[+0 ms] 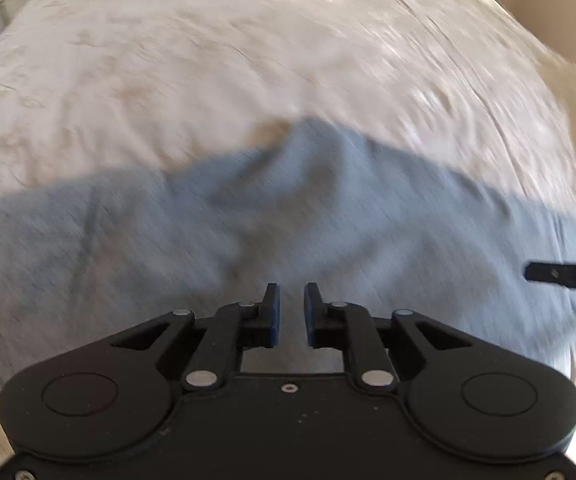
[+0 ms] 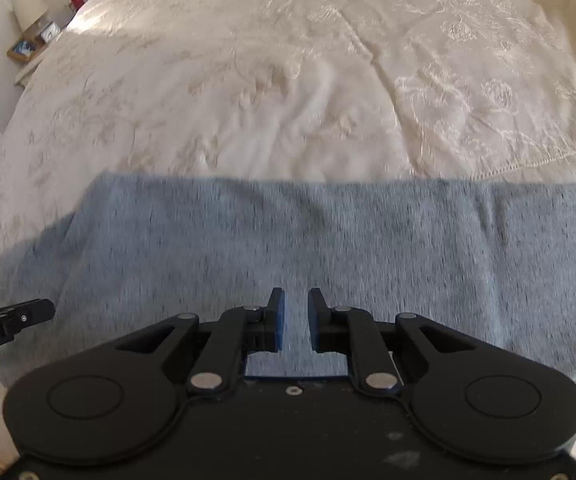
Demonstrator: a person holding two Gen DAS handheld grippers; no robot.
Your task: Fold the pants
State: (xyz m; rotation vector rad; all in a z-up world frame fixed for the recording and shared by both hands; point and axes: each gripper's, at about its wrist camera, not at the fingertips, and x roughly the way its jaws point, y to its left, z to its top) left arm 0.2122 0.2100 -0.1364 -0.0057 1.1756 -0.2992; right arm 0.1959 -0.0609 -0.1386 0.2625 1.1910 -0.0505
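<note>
While nothing was held between its blue pads, the left gripper (image 1: 291,312) was kept slightly apart above the grey pants (image 1: 247,232). The right gripper (image 2: 296,316) was likewise parted and empty. Beyond, the pants were spread across the cream bedspread (image 2: 288,80).

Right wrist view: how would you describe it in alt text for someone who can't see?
Grey knit pants lie spread across a cream embroidered bedspread, seen from just above. The black two-finger right tool is open and empty over them; the left tool's tip enters at the left edge.
</note>
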